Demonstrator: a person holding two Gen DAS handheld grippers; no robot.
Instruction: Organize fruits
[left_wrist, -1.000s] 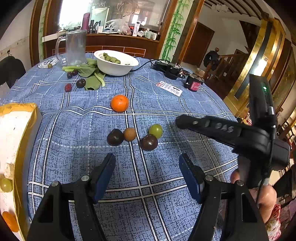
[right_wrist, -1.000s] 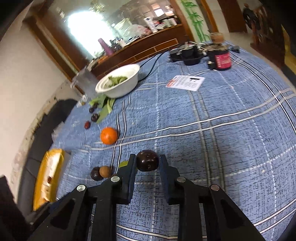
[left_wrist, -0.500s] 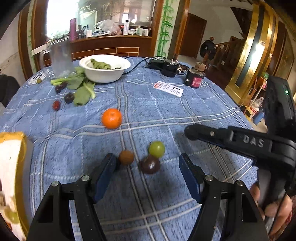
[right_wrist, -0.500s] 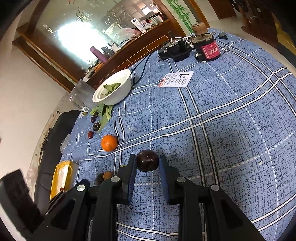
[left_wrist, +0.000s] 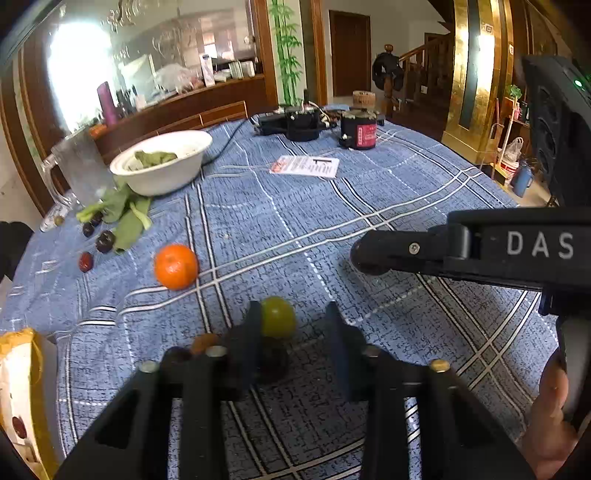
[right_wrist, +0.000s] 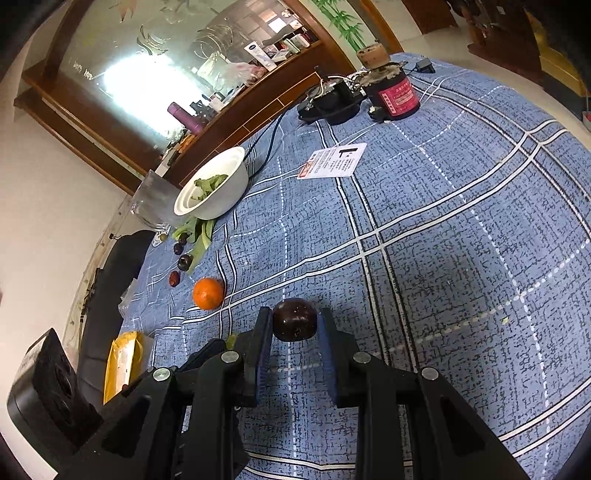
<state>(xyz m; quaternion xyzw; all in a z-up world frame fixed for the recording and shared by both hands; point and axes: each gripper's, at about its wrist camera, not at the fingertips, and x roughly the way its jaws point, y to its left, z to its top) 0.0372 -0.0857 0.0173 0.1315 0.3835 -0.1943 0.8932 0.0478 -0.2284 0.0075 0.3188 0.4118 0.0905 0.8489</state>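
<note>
Blue checked tablecloth (left_wrist: 369, 192); white bowl (left_wrist: 162, 162) holds greens; left tongs (left_wrist: 291, 325) closing, green fruit (left_wrist: 277, 316) between; right tongs (right_wrist: 293, 325) grip dark plum (right_wrist: 294, 319)

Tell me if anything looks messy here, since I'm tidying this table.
Yes: green leaves lie loose on the blue tablecloth beside the white bowl, mixed with small dark fruits, and a paper card lies loose farther along.

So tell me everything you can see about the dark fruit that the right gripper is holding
The dark fruit is round, glossy, deep purple-brown, likely a plum, with a few pale specks on its skin. It is whole and sits pinched at the very tips of the right gripper, one blue pad against each side, held above the blue checked tablecloth.
</note>
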